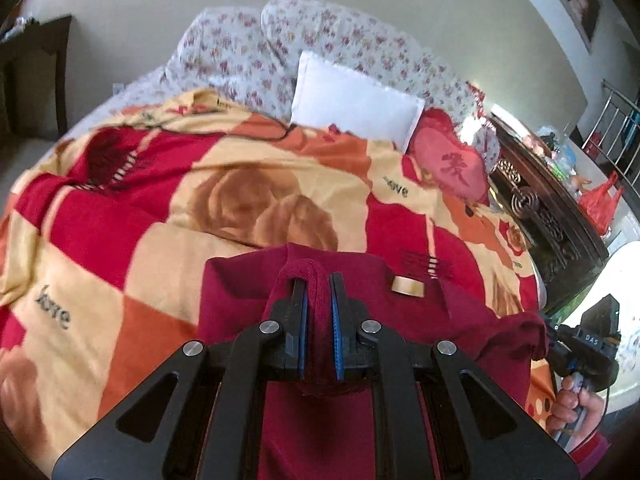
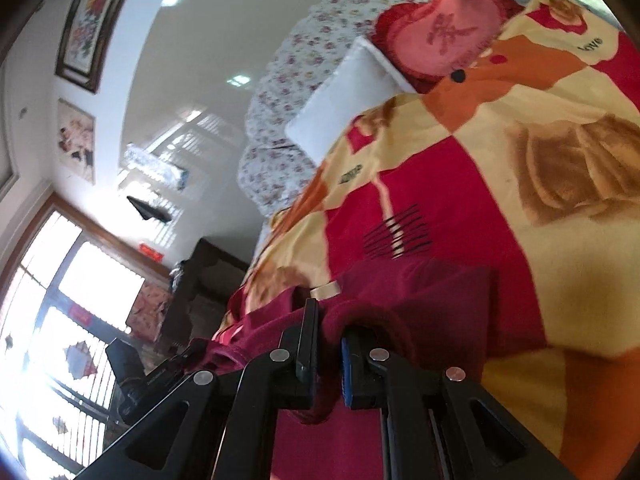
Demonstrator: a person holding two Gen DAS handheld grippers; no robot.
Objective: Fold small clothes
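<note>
While the left gripper (image 1: 319, 280) has its black fingers with blue pads clamped on a bunched fold of the dark maroon knit garment (image 1: 360, 360), the cloth humps up over the left fingertip and fills the narrow gap between the pads. The right gripper (image 2: 328, 322) is likewise pinched tight on a rolled edge of the same maroon garment (image 2: 420, 300), which bulges between its jaws. The garment lies spread on the red, cream and orange rose-patterned fleece blanket (image 1: 160, 220) covering the bed, with a small tan label (image 1: 408, 286) showing on its upper side. In the left wrist view a hand (image 1: 576, 408) grips the handle of the other gripper at the right edge. Farther off lie a white pillow (image 1: 356, 100), a red heart-shaped cushion (image 1: 452, 164) and a floral quilt (image 1: 248, 48) against the wall
</note>
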